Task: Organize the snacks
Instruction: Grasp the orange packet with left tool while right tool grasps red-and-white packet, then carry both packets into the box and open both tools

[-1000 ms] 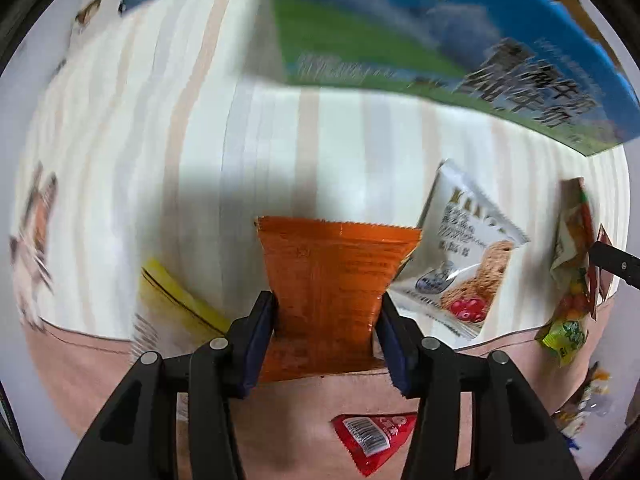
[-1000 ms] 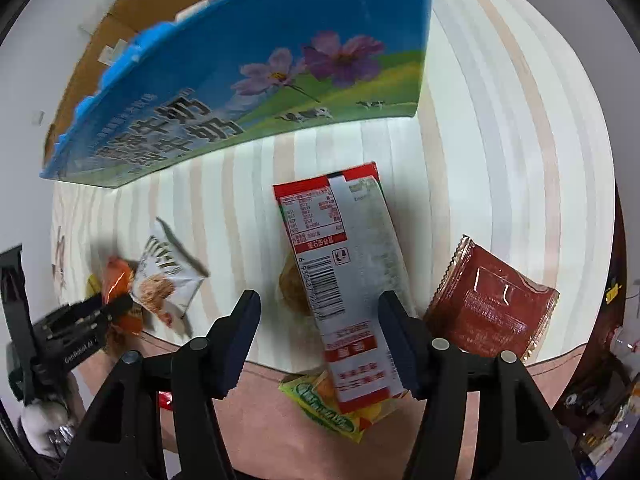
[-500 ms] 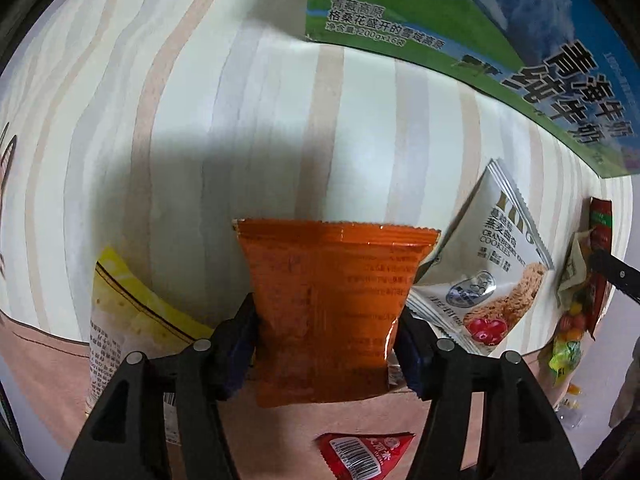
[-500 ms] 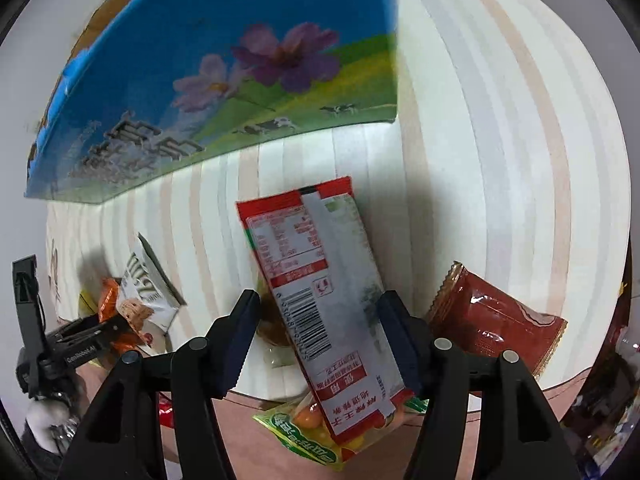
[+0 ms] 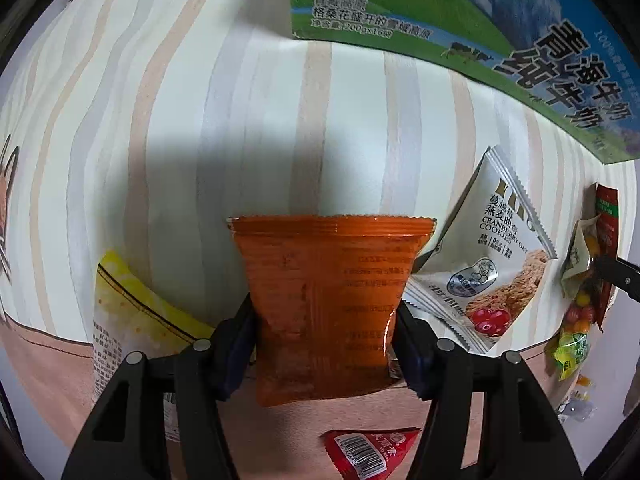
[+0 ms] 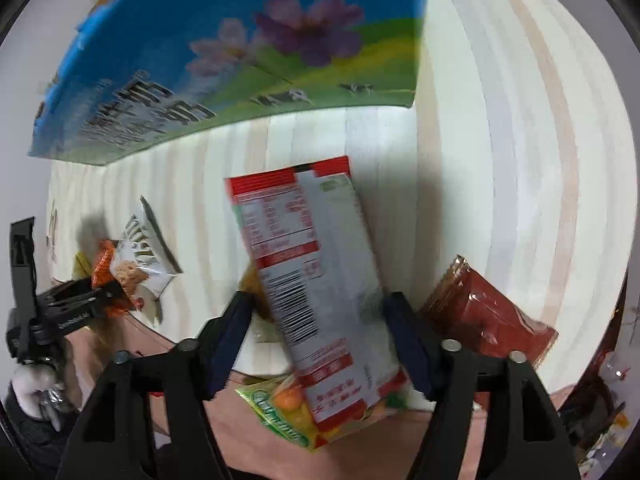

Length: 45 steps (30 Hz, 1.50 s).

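Yellow packet (image 5: 124,316): lies at the left on the striped counter (image 5: 168,128), partly behind the left tongs' finger.
Left tongs (image 5: 324,344): point down at the counter, their two blue pads pressed against the sides of the orange packet (image 5: 328,304), which they hold upright between them.
Red triangular packet (image 5: 370,454): below the orange packet, barcode up, on the brown band at the counter's edge.
Cranberry oat cookie packet (image 5: 488,264): just right of the orange packet, tilted, flat on the counter.
Milk carton box (image 5: 460,16): blue and green, stands at the far side of the counter.
Left tongs from the right wrist view (image 6: 96,300): far left, with the orange packet and the cookie packet (image 6: 140,260) beside them.
Right tongs (image 6: 320,336): jaws opening; the long red-and-white packet (image 6: 312,280) lies between them, blurred, and neither pad presses on it.
Green-and-yellow candy bag (image 6: 284,416): under the near end of the red-and-white packet.
Dark red packet (image 6: 488,312): flat on the counter just right of the right tongs.
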Each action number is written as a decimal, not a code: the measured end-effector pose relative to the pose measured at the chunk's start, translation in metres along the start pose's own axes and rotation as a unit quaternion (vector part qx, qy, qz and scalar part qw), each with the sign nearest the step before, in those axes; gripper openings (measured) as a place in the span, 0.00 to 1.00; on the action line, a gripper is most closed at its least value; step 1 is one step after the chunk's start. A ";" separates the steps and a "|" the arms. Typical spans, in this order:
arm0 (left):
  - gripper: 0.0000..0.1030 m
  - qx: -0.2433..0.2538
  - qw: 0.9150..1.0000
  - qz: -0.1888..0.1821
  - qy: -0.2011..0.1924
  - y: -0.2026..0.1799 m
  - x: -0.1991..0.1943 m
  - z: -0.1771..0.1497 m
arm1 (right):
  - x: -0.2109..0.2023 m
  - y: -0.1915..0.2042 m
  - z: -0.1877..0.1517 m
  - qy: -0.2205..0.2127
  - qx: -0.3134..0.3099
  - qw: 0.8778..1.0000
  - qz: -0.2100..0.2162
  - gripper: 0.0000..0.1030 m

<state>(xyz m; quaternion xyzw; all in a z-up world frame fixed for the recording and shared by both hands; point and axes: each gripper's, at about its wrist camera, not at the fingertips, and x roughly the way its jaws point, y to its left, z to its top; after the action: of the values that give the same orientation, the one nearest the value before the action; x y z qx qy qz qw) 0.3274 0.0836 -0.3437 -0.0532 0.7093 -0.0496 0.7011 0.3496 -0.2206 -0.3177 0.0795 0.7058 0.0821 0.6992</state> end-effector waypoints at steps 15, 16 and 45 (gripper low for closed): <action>0.63 0.000 1.000 -0.003 0.011 0.000 0.012 0.013 | -0.002 -0.004 0.010 0.020 -0.054 0.998 0.007 0.73; 0.64 0.001 1.000 -0.001 0.011 -0.001 0.013 0.014 | 0.001 -0.006 0.013 0.023 -0.050 0.998 0.014 0.73; 0.43 0.017 0.983 -0.062 -0.172 -0.066 -0.156 0.008 | -0.120 0.032 -0.025 -0.144 0.040 0.980 0.133 0.54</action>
<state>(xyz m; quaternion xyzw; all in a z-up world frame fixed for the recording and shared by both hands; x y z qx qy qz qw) 0.3380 0.0411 -0.1804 -0.0928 0.5722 -0.0955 0.8092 0.3259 -0.2165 -0.1933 0.2119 0.5834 0.1337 0.7726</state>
